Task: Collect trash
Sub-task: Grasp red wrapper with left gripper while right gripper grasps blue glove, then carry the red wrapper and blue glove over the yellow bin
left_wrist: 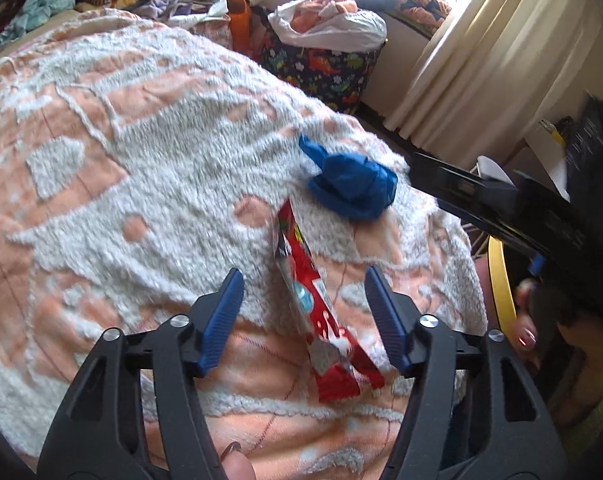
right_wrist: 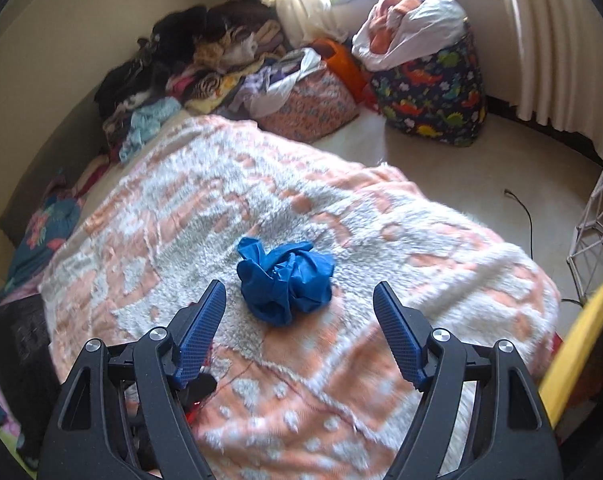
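Note:
A red snack wrapper lies on edge on the peach-and-white fuzzy blanket. My left gripper straddles it, jaws apart, and neither blue pad presses on it. Just beyond, a crumpled blue plastic wad rests on the blanket. In the right wrist view the same blue wad sits just ahead of my right gripper, which is open with nothing between its fingers. The right gripper's black body reaches in from the right of the left wrist view.
A yellow rim stands by the bed's right edge. Bare floor lies past the blanket, with a dinosaur-print bag full of clothes, a clothes pile by the wall, curtains and a white wire rack.

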Demonstrator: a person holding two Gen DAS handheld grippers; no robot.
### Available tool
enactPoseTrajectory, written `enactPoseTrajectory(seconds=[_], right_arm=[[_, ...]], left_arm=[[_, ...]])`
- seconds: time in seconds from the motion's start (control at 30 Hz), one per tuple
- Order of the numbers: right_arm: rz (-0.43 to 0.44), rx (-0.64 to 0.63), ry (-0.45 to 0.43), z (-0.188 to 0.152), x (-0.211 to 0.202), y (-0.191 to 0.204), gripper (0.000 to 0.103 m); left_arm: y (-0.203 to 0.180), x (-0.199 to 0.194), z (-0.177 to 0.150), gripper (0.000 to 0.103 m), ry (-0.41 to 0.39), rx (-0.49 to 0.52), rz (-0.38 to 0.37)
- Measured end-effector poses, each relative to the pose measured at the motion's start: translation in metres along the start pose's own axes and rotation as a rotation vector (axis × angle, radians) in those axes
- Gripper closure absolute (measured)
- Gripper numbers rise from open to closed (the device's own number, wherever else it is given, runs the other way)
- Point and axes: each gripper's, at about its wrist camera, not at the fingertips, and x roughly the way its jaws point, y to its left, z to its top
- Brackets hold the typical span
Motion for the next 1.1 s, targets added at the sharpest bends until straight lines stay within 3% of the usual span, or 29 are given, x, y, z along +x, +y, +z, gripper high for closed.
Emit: enactPoseTrajectory(seconds=[0.13,0.2,0.27,0.37,0.57,1.1], right_arm=[[-0.01,-0.001,0.049,0.002,0.024,-0.001,0.035],[-0.021,-0.007,0.072,0.002,0.036,-0.001,0.044],[-0.009,-0.013,0.068,0.002,0.039,-0.002,0.06],[0.012,-0.013,0.046,0.001,0.031,-0.005,0.076],[0.014,0.024,-0.031,-0.005,-0.005,-0.021,0.084],[-0.081,0.121,-0.221,-0.048,-0.132,-0.086,0.087]], left_arm=[[0.0,0.003,-0.004,0.057,0.013,0.006,-0.001],[0.0,0.004,-0.004,0.065,0.015,0.006,0.006],[0.001,0.005,-0.004,0.074,0.017,0.007,0.006],[0.0,0.006,-0.004,0.08,0.016,0.012,0.013],[-0.013,0.009,0.006,0.093,0.006,0.036,-0.008],[-0.114,0.001,0.01,0.094,-0.034,0.207,-0.126]])
